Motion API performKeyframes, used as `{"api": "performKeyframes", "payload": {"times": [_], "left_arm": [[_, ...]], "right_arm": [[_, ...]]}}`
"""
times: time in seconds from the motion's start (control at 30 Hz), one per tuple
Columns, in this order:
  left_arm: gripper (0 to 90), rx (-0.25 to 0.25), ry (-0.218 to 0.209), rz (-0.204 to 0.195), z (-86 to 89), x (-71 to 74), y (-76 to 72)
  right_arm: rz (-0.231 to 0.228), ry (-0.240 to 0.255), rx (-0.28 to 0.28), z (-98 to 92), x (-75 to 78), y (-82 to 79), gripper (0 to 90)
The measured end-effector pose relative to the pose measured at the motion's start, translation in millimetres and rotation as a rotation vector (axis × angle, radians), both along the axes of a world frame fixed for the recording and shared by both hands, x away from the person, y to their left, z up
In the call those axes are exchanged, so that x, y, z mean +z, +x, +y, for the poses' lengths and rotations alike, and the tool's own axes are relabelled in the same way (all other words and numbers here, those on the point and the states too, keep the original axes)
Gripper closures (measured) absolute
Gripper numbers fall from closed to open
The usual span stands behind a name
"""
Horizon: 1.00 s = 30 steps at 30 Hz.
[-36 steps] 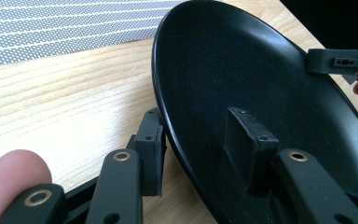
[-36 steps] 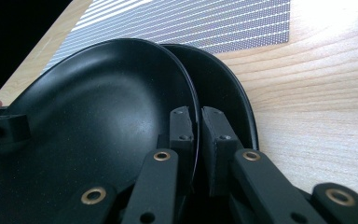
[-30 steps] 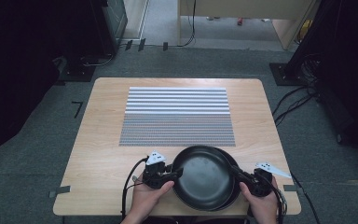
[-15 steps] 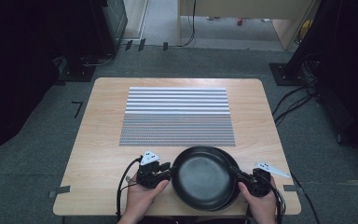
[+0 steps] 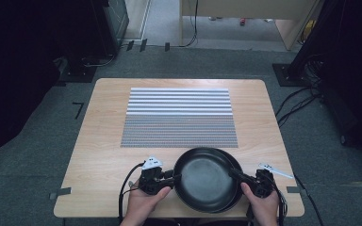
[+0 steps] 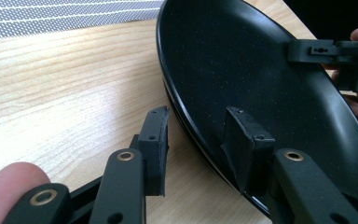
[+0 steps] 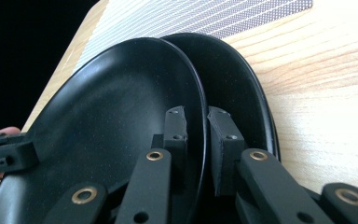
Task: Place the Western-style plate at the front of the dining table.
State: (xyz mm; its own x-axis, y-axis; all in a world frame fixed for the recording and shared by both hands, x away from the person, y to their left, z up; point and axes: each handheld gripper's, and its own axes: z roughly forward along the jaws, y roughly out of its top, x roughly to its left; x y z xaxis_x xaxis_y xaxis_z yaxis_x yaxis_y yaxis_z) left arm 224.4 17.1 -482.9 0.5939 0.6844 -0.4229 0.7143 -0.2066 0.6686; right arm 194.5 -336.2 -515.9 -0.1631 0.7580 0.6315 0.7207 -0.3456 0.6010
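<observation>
Two stacked black plates: the right gripper point(image 7: 196, 140) is pinching the top plate point(image 5: 205, 178) at its right rim; the left gripper point(image 6: 200, 140) is straddling the opposite rim, its fingers spread and just reopening, above the bottom plate point(image 7: 242, 93).

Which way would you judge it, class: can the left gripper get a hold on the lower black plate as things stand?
Probably not: the left gripper straddles the top plate's rim, and that plate covers the lower plate on its side.

Two black plates point(image 5: 206, 179) look matt and faintly speckled; the table point(image 5: 103, 141) is pale grained wood.
</observation>
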Motion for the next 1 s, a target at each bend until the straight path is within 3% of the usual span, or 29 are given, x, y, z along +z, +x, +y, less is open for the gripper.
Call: {"api": "performKeyframes", "payload": {"times": [0.13,0.33,0.57,0.6,0.77,1.0], "left_arm": [[64.0,-0.004,0.004,-0.004,-3.3,0.0,-2.7],[63.9,0.009,-0.013,0.002,-5.2,-2.3,-4.8],[64.0,0.022,-0.024,0.009,-7.8,-3.5,-6.4],[63.9,0.021,-0.022,0.01,-8.2,-3.5,-6.4],[64.0,0.029,-0.023,0.012,-7.5,-2.7,-5.7],[67.5,0.065,-0.033,0.004,0.2,4.6,-5.3]], "right_arm": [[0.008,0.041,-0.023,1.2,-2.9,1.4,80.0],[0.057,0.13,-0.051,-2.4,-5.2,1.7,82.3],[0.048,0.109,-0.073,0.2,-3.8,-0.8,81.7],[0.064,0.135,-0.079,-1.5,-4.6,-0.3,82.3],[0.078,0.176,-0.083,-3.7,-3.5,0.0,83.4],[0.039,0.162,-0.055,3.7,4.6,-3.1,83.2]]}}
